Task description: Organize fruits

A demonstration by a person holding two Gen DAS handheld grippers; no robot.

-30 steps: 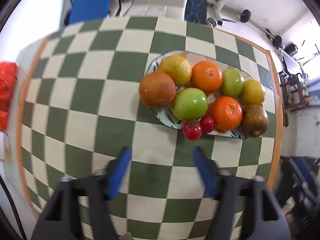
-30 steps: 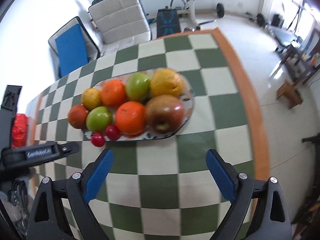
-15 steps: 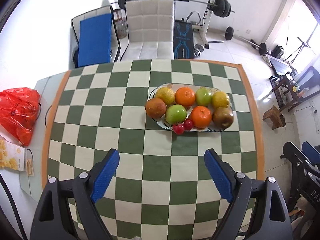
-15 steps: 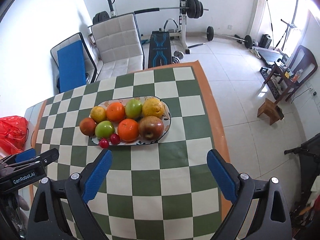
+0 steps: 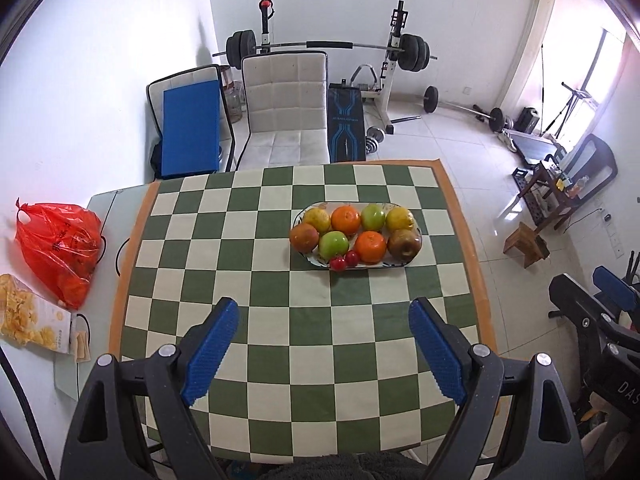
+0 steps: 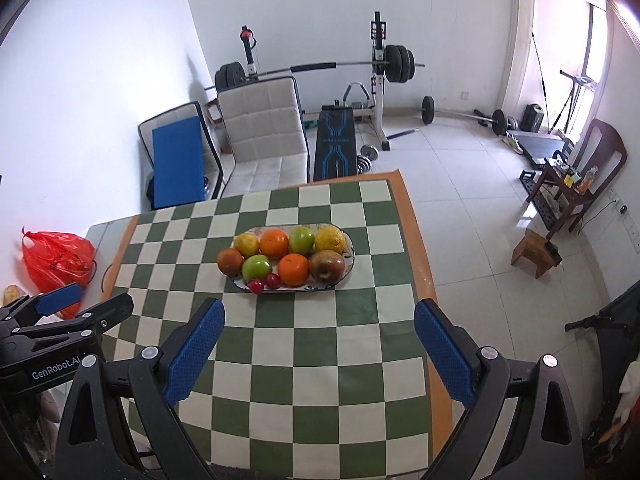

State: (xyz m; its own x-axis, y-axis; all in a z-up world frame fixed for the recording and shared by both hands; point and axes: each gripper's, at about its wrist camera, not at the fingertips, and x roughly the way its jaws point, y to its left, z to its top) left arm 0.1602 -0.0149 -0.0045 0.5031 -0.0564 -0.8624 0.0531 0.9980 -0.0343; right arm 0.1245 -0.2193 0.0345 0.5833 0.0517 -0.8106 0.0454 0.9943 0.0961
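Nearest in the left wrist view, the left gripper (image 5: 322,344) hangs above the near part of the table, its blue-padded jaws spread wide with nothing between them. The right gripper (image 6: 318,350) is likewise wide apart and empty over the green-and-cream checkered tablecloth (image 5: 280,320). In the right wrist view the left gripper's black body shows at the lower left, with white lettering "GenRobot.AI" on it.

Farther along, toward the right side of the table, an oval plate (image 5: 320,263) holds the fruits: two small red tomatoes (image 5: 343,261) at its near rim, then a row of a reddish fruit, a green apple (image 5: 333,243), an orange (image 5: 370,246) and a brownish apple (image 5: 404,243); behind them sit a yellow fruit, another orange, a green apple and a lemon (image 5: 399,219).

Off the cloth to the left lie a snack box (image 5: 32,320) and a red plastic bag (image 5: 56,252) with dark print too small to read.

Beyond the table stand a padded chair (image 5: 285,108), a blue pad, and a weight bench (image 5: 345,120) whose lettering is illegible.
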